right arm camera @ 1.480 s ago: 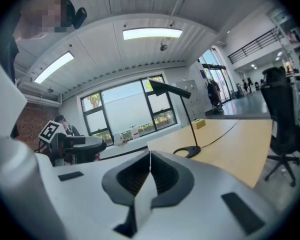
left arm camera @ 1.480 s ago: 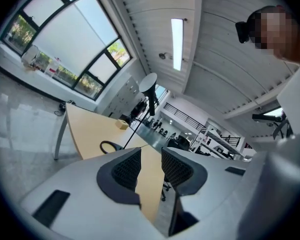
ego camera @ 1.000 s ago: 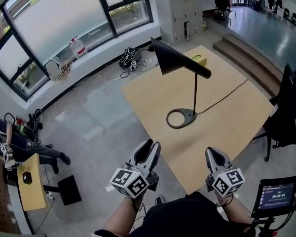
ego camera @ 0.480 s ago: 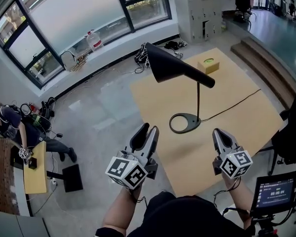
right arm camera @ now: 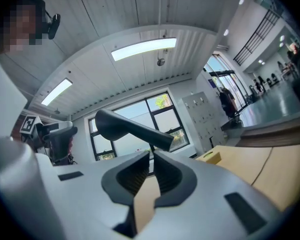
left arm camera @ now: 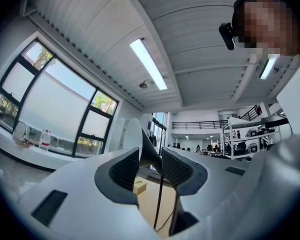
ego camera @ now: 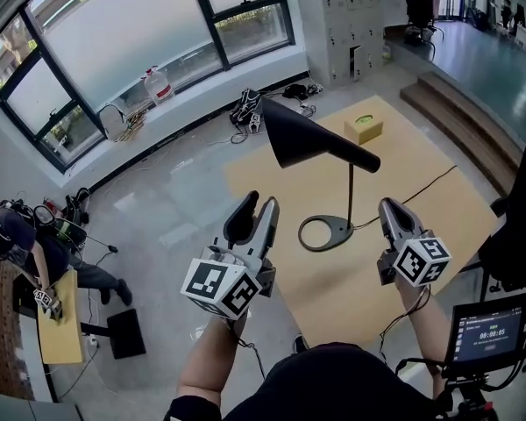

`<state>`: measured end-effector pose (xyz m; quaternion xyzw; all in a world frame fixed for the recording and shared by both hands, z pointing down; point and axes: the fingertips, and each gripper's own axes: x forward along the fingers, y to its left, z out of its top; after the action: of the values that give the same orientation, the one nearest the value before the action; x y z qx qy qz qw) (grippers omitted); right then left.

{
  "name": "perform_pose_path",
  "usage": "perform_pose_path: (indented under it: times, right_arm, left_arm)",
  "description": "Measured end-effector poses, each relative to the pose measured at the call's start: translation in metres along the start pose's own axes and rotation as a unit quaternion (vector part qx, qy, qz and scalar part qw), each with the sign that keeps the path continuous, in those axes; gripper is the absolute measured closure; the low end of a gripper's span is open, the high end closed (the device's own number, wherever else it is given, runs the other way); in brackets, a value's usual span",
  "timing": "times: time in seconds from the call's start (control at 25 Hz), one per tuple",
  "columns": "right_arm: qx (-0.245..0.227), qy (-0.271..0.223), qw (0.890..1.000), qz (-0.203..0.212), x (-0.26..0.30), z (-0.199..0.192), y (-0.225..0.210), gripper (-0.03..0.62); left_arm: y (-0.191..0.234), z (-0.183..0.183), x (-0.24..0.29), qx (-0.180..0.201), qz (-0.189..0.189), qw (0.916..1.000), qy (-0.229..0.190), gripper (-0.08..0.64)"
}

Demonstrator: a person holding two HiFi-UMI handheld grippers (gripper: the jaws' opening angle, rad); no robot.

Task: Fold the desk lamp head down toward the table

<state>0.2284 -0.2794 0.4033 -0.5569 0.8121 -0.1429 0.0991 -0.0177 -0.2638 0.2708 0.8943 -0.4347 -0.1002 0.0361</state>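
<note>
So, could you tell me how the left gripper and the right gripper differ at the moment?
The left gripper has its jaws apart; the right gripper has them together. In the head view the left gripper sits left of the lamp base, the right gripper right of it. Both are empty and touch nothing.

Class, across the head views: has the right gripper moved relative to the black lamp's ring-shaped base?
Yes. The right gripper has moved up the picture: earlier below the black lamp's ring-shaped base, its tips are now level with it, to its right.
</note>
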Motion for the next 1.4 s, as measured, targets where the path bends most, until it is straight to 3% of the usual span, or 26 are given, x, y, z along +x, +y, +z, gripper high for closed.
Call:
perform_pose_path:
  times: [0.12, 0.36, 0.48, 0.68, 0.84, 1.16, 1.4]
  right_arm:
    - [-0.002, -0.010, 1.000, -0.006, 0.015, 0.017, -0.004, 0.541]
    - [0.020, -0.011, 1.000, 0.007, 0.051, 0.028, -0.021, 0.439]
    - [0.018, 0.000, 1.000, 0.011, 0.061, 0.026, -0.027, 0.434]
    - [0.044, 0.008, 0.998, 0.035, 0.067, 0.020, -0.026, 0.434]
    - [0.056, 0.006, 0.998, 0.041, 0.070, 0.019, -0.024, 0.434]
    - [0.056, 0.009, 0.998, 0.036, 0.074, 0.020, -0.023, 0.435]
    - [0.048, 0.008, 0.998, 0.034, 0.074, 0.020, -0.023, 0.436]
  left_arm:
    - [0.006, 0.022, 0.019, 0.022, -0.010, 0.9997, -0.010, 0.433]
    - [0.018, 0.041, 0.066, 0.032, -0.035, 0.9989, -0.001, 0.333]
    - [0.013, 0.041, 0.080, 0.031, -0.049, 0.9983, 0.011, 0.333]
    - [0.013, 0.036, 0.086, 0.045, -0.032, 0.9982, 0.026, 0.334]
    - [0.011, 0.037, 0.083, 0.050, -0.036, 0.9978, 0.024, 0.426]
    - [0.018, 0.026, 0.080, 0.033, -0.030, 0.9984, 0.034, 0.435]
    - [0.018, 0.016, 0.076, 0.029, -0.025, 0.9988, 0.031, 0.500]
